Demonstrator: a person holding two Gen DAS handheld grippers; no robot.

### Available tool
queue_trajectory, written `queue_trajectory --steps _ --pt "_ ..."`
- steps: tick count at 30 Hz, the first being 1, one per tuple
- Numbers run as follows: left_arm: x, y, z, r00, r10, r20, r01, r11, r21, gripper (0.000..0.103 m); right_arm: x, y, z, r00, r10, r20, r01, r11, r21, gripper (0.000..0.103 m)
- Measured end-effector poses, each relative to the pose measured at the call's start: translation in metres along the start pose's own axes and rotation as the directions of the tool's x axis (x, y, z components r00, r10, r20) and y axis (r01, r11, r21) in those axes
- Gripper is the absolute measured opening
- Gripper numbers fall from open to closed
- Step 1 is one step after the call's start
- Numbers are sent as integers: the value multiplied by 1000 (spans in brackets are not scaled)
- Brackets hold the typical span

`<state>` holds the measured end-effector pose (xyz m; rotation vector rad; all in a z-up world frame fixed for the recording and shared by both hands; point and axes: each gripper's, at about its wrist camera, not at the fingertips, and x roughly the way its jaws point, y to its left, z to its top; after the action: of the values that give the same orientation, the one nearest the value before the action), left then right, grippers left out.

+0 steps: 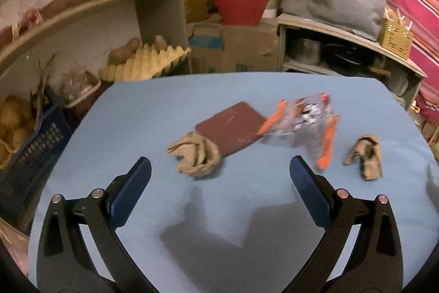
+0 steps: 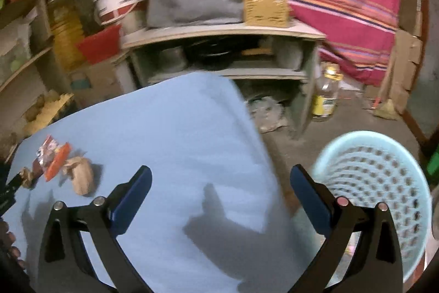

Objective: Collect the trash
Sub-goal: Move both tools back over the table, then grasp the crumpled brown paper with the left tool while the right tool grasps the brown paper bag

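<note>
- Left wrist view: left gripper (image 1: 219, 169) spread wide, nothing between its fingers, above the blue table (image 1: 137, 114). Just ahead lie a crumpled paper ball (image 1: 194, 157), a brown card (image 1: 233, 128), a plastic wrapper (image 1: 307, 125) and a second paper wad (image 1: 365, 155).
- Right wrist view: right gripper (image 2: 221, 177) spread wide, empty, over the table's edge; the pale blue basket (image 2: 384, 183) stands on the floor beside it.

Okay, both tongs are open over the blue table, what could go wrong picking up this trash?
The clear orange-edged wrapper overlaps the brown card, so gripping one may drag the other. The crumpled paper wad also sits against that card. The mesh bin stands on the floor past the table edge, so a loose piece could drop short.
</note>
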<state>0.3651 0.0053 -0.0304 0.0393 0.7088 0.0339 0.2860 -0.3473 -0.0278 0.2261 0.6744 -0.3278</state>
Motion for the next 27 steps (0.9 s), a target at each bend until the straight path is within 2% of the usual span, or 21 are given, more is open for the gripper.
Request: queue_trajectory --steps 3,7,11,15,18,22,24,26,27 --pt "11 12 -1 1000 0 -8 0 1000 -7 98 9 30 0 999 42 2 -42 997 -67 98" --pt "21 21 3 999 -29 -20 29 1000 -12 98 14 56 1 996 73 51 -68 993 -94 99" --pt "34 29 8 998 -1 -68 0 1000 -16 98 24 85 2 998 68 -4 -68 981 -183 99" --pt "43 32 8 996 6 -86 -7 1000 -7 98 27 103 -1 990 143 -11 -143 975 -169 99" --pt "49 31 9 996 1 -94 -1 1000 9 98 36 119 -2 987 158 -43 -163 969 -184 99" --pt "51 35 9 995 -26 -92 25 1000 -15 97 46 135 -4 982 171 -75 -183 965 -189 99" --pt "51 39 9 996 -41 -84 39 999 -28 93 50 144 -6 981 171 -89 -186 963 -197 99" --pt "54 38 9 994 -56 -94 53 998 -29 73 52 151 -8 980 173 -97 -190 959 -209 99" --pt "57 38 9 991 -71 -110 69 997 -29 66 52 155 -10 980 169 -101 -188 958 -216 99"
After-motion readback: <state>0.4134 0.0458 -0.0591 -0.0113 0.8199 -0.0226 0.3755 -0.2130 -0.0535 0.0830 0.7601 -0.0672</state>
